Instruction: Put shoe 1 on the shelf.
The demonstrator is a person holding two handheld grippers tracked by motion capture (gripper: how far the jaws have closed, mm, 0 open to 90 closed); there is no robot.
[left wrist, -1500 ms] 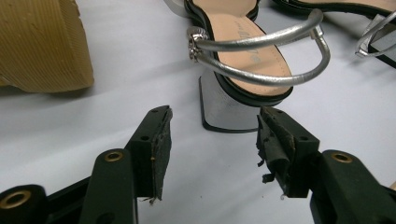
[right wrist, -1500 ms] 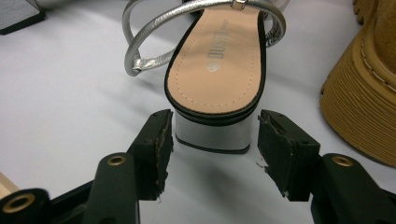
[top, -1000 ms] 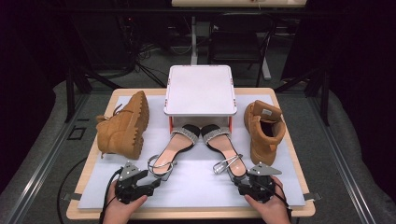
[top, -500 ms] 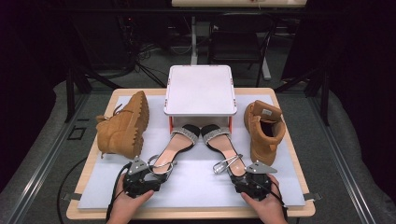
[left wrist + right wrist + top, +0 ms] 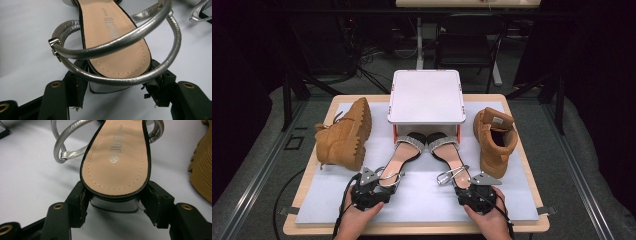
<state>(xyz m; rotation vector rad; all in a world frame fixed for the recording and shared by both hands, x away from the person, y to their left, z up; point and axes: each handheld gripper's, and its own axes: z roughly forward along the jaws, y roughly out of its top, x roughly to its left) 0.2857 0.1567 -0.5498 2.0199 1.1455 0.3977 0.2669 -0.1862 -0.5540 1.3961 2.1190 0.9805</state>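
both sandals lie heel-first toward the person, toes under the white stand [image 5: 424, 97]. left gripper [image 5: 371, 189] has just been closing; its jaws bracket the left sandal [image 5: 113, 35] heel, contact unclear. right gripper [image 5: 476, 194] jaws seem to press the right sandal [image 5: 117, 157] heel block. risk: left pads catch the loose strap [image 5: 120, 45], so the shoe twists or slips when pulled.

A wooden table [image 5: 517, 107] carries a white mat [image 5: 422, 197] over most of its top. On the mat lie two tan boots, one near the left edge [image 5: 343, 136] (on its side) and one near the right edge [image 5: 494, 140], two silver-strapped sandals [image 5: 399, 155] [image 5: 447, 150] between them, and a white stand [image 5: 424, 97] at the far edge.
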